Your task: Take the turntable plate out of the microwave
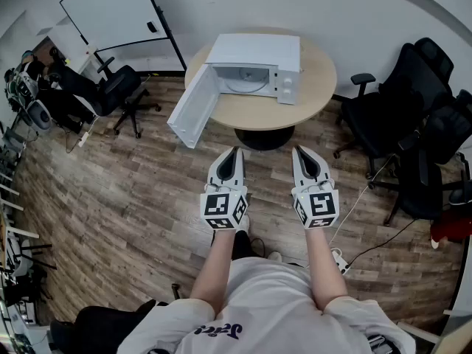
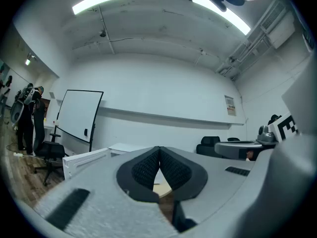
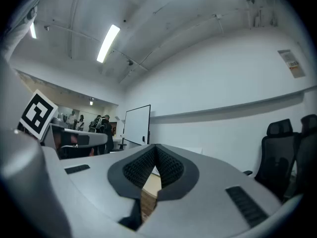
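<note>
A white microwave stands on a round wooden table, its door swung wide open to the left. Inside lies the round glass turntable plate. My left gripper and right gripper are held side by side over the floor, well short of the table, both shut with nothing between the pads. In the left gripper view the left gripper has its jaws touching, with the open door seen beyond. The right gripper looks the same in the right gripper view.
Black office chairs crowd the right side and another chair stands at left. A whiteboard leans by the far wall. A white power strip and cables lie on the wood floor near my right side. People stand far left.
</note>
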A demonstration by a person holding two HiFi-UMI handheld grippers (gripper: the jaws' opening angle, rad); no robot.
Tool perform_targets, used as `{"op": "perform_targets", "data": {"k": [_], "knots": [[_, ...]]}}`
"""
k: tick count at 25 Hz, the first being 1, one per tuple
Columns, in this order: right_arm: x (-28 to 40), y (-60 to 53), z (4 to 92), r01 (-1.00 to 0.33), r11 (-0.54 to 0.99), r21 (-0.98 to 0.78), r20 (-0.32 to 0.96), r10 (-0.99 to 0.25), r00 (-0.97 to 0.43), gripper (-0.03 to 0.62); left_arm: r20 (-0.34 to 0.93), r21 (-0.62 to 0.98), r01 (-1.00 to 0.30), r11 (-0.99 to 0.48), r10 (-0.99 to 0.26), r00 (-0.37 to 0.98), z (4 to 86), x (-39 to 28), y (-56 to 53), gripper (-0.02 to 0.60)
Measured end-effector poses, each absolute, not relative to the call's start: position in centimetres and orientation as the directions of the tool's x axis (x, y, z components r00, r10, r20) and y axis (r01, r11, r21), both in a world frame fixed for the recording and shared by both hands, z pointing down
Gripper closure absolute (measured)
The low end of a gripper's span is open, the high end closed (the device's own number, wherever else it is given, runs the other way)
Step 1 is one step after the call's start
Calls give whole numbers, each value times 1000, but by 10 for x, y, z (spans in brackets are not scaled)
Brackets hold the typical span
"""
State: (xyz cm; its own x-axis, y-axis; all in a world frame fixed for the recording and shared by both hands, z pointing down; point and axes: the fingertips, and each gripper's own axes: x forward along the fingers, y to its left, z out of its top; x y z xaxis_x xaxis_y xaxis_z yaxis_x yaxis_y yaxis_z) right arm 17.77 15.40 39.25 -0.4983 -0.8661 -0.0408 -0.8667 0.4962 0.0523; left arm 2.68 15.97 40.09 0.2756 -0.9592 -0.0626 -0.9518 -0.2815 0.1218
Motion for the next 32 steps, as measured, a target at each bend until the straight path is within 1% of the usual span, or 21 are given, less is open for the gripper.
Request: {"op": "perform_targets", "data": {"k": [4,11,18,27,32], "knots": [[174,141,390,-859,509,-52,-95,-859,-503,577,-52,122,-954,-272,-962,268,406,16,145,566],[155,111,401,-861,506,-48,-55,-862,-503,576,-41,144,-953,-267,-964,264,412,-3,118,566],[120,71,404,-854,518,-42,-36,-855,-517,576,-36,166,-947,-274,-962,272,416,-30,74,566],[79,10,406,-861,509,-24,-18,-861,-508,576,-34,195,-927,-320,-947,319,421,-57,7,566],[54,-22,409,-870,492,-27,-14,-871,-492,576,-33,195,-910,-366,-930,367,421,-73,-29,566]]}}
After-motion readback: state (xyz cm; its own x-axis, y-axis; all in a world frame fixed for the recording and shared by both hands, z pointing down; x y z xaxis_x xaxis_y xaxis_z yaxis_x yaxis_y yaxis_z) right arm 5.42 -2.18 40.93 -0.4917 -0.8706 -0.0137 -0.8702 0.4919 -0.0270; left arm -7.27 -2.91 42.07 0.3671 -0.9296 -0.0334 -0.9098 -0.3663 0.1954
